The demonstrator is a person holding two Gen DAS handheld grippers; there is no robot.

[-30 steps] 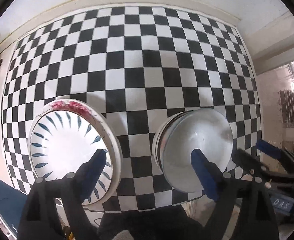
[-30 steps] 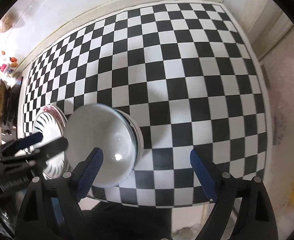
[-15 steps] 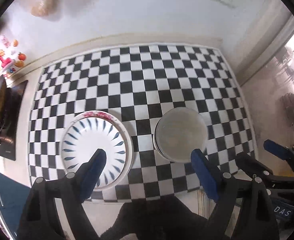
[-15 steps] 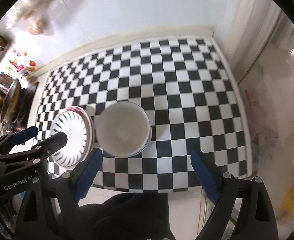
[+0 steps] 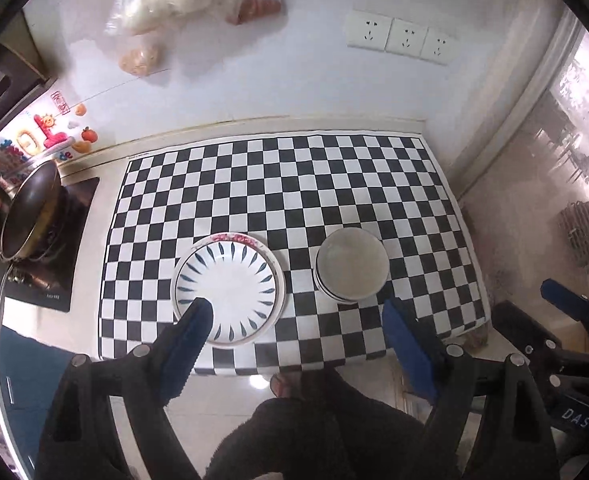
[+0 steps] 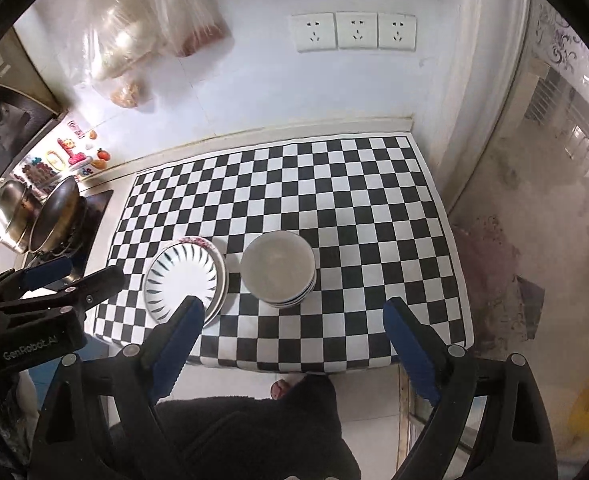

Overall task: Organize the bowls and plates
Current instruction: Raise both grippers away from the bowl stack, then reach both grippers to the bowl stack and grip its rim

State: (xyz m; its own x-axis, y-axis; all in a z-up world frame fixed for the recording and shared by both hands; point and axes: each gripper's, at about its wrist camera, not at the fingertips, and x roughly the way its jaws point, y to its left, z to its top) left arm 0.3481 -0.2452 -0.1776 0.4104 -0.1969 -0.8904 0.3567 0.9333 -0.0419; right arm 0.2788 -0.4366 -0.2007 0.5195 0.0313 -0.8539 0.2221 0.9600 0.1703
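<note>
Plates (image 5: 228, 285) and bowls (image 5: 352, 266) stacked on checkered mat (image 5: 278, 184).
Bowls at three o'clock of plates, apart; left gripper (image 5: 300, 322) and right gripper (image 6: 294, 322) both gape, empty.

Plate stack (image 5: 230, 286): near-left rim hidden behind left jaw pad of left gripper (image 5: 294, 334); count of plates under top one unclear, only red-patterned rim peeks out beyond it.
Bowl stack (image 5: 352, 266), ahead of right jaw: number of nested bowls too small to tell.
Tabletop (image 5: 278, 184): near edge hidden by dark sleeve below jaws.
Right gripper (image 6: 294, 330): body cut off by lower picture edge.
Pots (image 6: 34, 216) far left of jaws: partly cut by fisheye rim.
Hanging bags (image 6: 134, 32) beyond jaws: blurred, contents unreadable.
</note>
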